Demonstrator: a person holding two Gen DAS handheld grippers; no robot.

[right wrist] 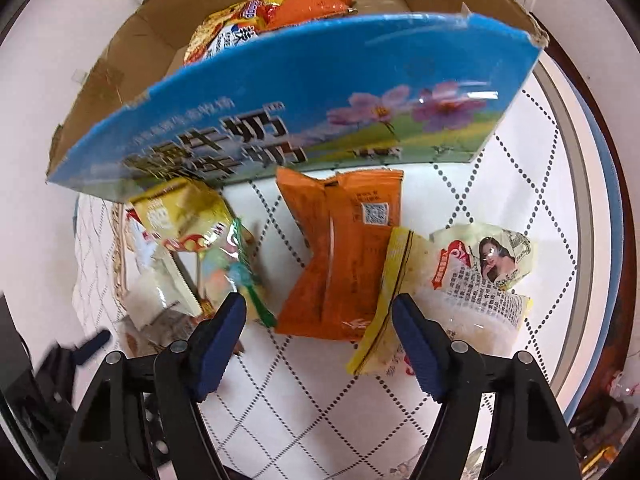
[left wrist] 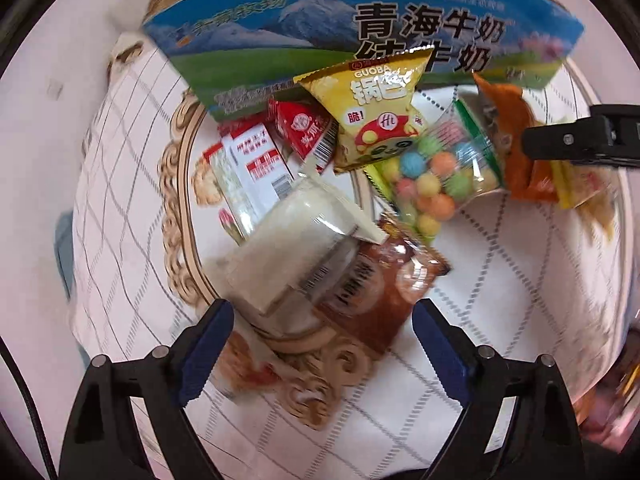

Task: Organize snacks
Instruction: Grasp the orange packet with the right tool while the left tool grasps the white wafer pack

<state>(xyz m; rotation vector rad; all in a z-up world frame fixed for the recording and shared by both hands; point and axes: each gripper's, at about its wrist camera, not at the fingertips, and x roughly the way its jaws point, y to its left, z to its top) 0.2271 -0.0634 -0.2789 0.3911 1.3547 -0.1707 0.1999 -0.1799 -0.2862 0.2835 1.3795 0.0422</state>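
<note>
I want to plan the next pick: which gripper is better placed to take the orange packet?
Right. The right gripper is open directly before the orange packet. The left gripper faces the brown packet instead.

- Left wrist view looks down, close over the snack pile, facing the blue printed cardboard milk box [left wrist: 360, 36] from its left end.
- Right wrist view faces the same box [right wrist: 304, 112] from its right end, equally near.
- Both share the box front and orange foil packet [left wrist: 516, 152] [right wrist: 344, 248].
</note>
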